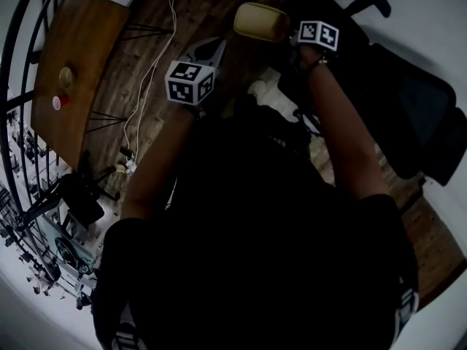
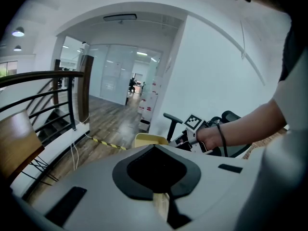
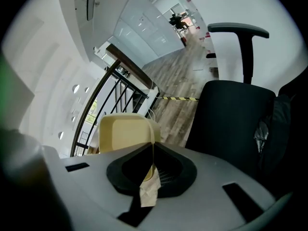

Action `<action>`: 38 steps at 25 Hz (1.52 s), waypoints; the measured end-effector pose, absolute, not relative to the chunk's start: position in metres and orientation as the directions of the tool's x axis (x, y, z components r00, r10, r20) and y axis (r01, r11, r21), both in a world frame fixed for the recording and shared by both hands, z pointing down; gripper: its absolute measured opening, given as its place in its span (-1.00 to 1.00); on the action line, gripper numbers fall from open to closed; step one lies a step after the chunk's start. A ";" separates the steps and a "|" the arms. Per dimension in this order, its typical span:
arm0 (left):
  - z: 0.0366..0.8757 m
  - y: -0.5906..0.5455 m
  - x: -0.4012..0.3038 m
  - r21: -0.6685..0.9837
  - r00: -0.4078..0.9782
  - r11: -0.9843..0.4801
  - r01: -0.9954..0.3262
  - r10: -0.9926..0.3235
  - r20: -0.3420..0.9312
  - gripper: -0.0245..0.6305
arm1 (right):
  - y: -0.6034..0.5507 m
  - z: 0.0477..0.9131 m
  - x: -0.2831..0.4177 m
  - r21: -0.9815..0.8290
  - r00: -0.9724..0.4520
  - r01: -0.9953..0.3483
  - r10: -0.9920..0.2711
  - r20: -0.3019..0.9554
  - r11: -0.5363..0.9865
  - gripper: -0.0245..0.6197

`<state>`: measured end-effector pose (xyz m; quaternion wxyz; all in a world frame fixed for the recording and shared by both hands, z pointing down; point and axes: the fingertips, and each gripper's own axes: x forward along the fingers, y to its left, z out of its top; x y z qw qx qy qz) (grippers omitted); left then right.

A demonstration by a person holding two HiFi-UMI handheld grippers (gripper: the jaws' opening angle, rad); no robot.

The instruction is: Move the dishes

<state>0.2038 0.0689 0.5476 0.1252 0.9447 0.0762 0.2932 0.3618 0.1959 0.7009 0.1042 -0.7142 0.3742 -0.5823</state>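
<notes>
A pale yellow rectangular dish (image 1: 261, 22) hangs in the air over the wooden floor, held by its edge in my right gripper (image 1: 290, 35). In the right gripper view the dish (image 3: 126, 133) stands upright in front of the jaws, and my right gripper (image 3: 153, 147) is shut on its rim. My left gripper (image 1: 217, 46) is to the left of the dish and apart from it, with nothing in it. In the left gripper view its jaws meet at a point, so my left gripper (image 2: 154, 148) is shut, with the yellow dish (image 2: 149, 139) just beyond.
A wooden table (image 1: 87, 42) at the left carries a red cup (image 1: 60, 102) and a small round object (image 1: 67, 76). A black office chair (image 1: 412, 115) stands at the right. White cables (image 1: 146, 86) trail over the floor. A black railing (image 2: 48, 78) runs along the left.
</notes>
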 end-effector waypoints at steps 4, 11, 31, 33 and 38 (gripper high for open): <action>0.544 0.048 0.170 0.279 0.830 -0.960 0.028 0.178 0.529 -0.94 | 0.167 0.692 0.339 -0.580 0.024 -0.454 -0.660 0.751 -0.676 -0.86; 0.532 0.024 0.090 0.284 0.870 -0.959 -0.025 0.119 0.479 -0.94 | 0.139 0.673 0.276 -0.549 0.019 -0.526 -0.654 0.756 -0.650 -0.86; 0.575 -0.169 -0.180 0.314 0.869 -0.873 -0.373 -0.210 0.448 -0.94 | -0.118 0.702 0.040 -0.513 -0.196 -0.756 -0.607 0.770 -0.406 -0.86; 0.575 -0.183 -0.195 0.319 0.862 -0.856 -0.406 -0.243 0.445 -0.94 | -0.140 0.700 0.025 -0.508 -0.218 -0.774 -0.594 0.774 -0.378 -0.86; 0.579 -0.221 -0.219 0.329 0.840 -0.817 -0.474 -0.307 0.448 -0.94 | -0.199 0.704 0.004 -0.493 -0.260 -0.811 -0.560 0.786 -0.314 -0.86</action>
